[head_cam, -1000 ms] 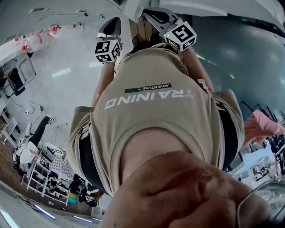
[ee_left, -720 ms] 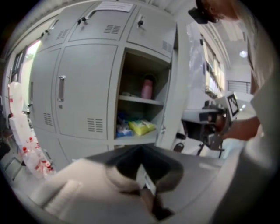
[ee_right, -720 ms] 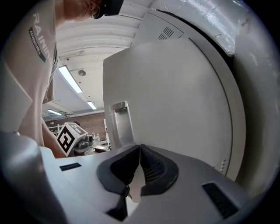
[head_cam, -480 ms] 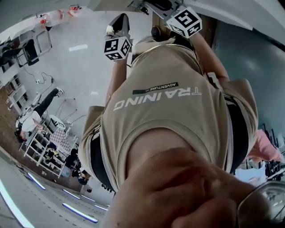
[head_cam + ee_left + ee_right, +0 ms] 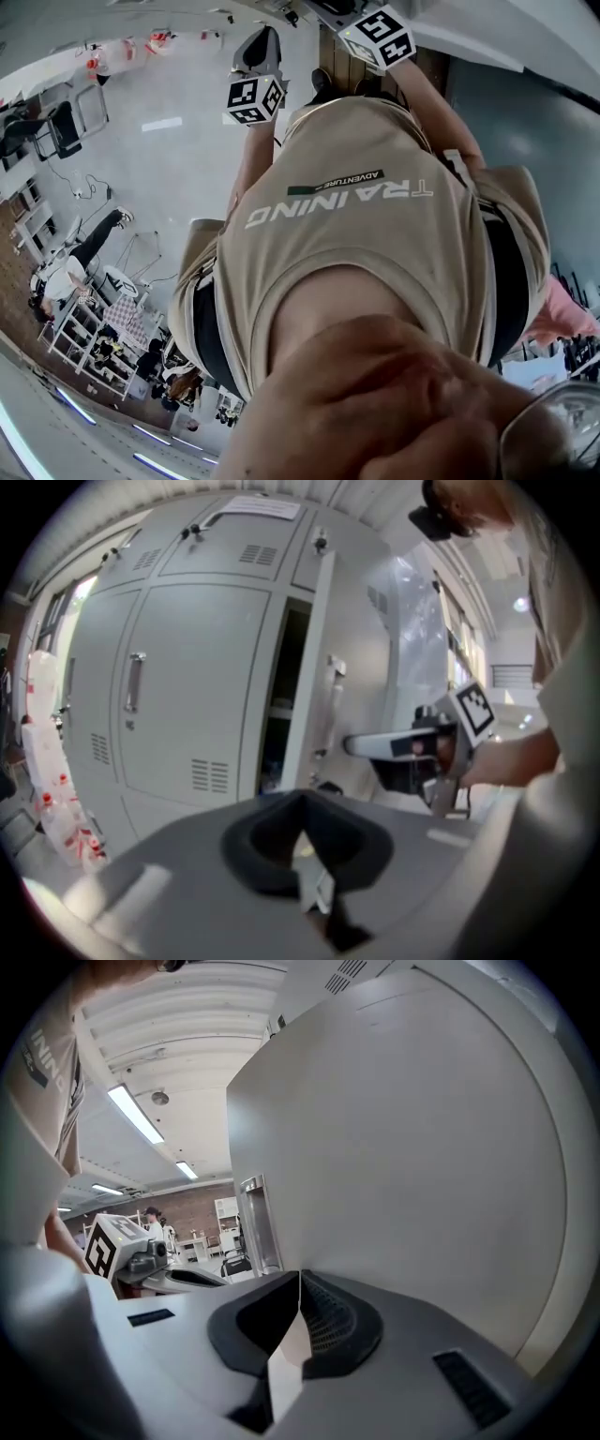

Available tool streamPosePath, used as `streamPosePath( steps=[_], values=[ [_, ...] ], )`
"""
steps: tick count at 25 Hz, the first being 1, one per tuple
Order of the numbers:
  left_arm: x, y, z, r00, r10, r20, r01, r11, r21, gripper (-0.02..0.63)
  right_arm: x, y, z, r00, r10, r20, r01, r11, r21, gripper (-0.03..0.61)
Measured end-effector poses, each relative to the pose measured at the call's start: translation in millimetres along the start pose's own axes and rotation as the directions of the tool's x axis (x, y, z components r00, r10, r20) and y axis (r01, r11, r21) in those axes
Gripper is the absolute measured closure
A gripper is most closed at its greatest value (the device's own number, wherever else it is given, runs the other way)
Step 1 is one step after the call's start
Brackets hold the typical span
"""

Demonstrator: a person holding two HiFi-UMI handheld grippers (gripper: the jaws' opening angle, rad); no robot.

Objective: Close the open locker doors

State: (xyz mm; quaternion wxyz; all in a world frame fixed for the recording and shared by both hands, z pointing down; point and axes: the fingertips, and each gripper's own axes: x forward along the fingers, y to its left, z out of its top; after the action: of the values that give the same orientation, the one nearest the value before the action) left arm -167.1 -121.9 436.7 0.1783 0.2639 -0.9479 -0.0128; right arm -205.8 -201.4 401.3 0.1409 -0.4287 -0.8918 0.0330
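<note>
One locker door (image 5: 316, 658) is ajar, while the rest of the bank (image 5: 187, 696) looks shut. In L claw view the dark gap of the open bay shows just left of the door edge.

R claw (image 5: 300, 1321): jaws together, nothing between them. It's aimed at the door's flat face, which fills most of its view. The door's free edge w/ latch hardware (image 5: 255, 1208) sits just left of the jaw line. Reads as a push setup, not a grab — closed jaws give a blunt tip to lean on the panel. Can't tell if it's touching or just beside.

L claw (image 5: 302, 841): also closed up, empty. It's held off to the side facing the bank, well apart from it. Prob. kept clear so the swing path is free, and its cam gets the door + R claw in shot.

Head view is mostly the person's shirt (image 5: 356, 234) w/ both claws at the top edge. The bank is barely in it.

Judgement: the closing push is about to start or just under way, door approx. part-open. Next move: press near the free edge, not the hinge side, for leverage, and follow thru till the latch seats. Risk — tip skids on the smooth panel, or the door bounces back if let go early
</note>
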Motion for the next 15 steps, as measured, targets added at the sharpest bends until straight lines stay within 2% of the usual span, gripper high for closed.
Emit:
streamPosePath(
  steps=[6,11,15],
  values=[
    [11.0,9.7,7.5,0.997,-0.071,0.026,0.072,0.997,-0.018,0.614,17.3,-27.4,11.4,0.994,-0.113,-0.012,0.113,0.994,-0.002,0.563],
    [15.3,26.6,6.5,0.991,-0.134,0.009,0.134,0.991,-0.001,0.614,27.0,-51.5,14.6,0.976,-0.217,-0.009,0.217,0.976,0.018,0.563],
    [25.2,37.9,10.2,0.984,-0.177,0.002,0.177,0.984,0.003,0.614,30.6,-65.2,15.3,0.965,-0.262,-0.024,0.263,0.965,0.018,0.563]
  ],
)
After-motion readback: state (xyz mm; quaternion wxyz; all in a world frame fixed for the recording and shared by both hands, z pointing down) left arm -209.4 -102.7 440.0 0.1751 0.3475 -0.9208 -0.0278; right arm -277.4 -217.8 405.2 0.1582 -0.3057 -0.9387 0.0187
